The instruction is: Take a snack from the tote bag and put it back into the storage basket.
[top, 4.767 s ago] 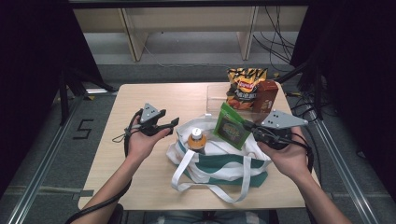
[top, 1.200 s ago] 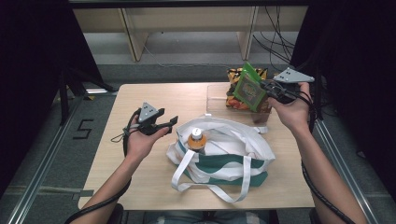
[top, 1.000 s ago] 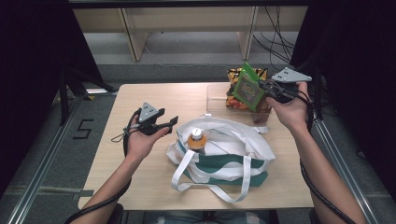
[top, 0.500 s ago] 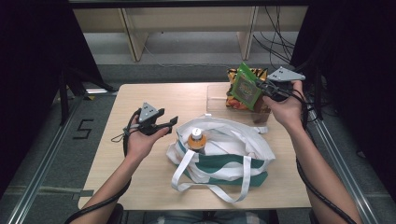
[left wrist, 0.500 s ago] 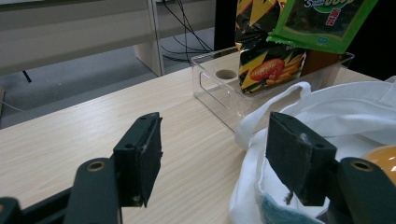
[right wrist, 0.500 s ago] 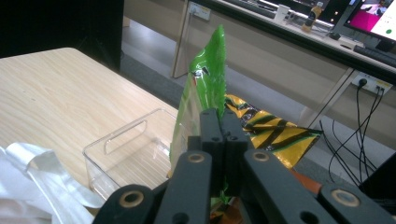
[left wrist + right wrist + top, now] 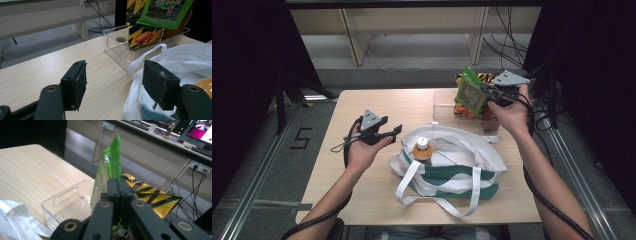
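Wooden surface carries an unpacking half done: the green packet is clamped in the closed right gripper above the clear bin; beside the open, empty left gripper, a bottle remains in the bag.

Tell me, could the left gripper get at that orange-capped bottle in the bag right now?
Probably yes. The left gripper hangs open beside the bag, and the bottle stands upright with its cap above the bag's open mouth. Only the bag's loose rim lies between them.
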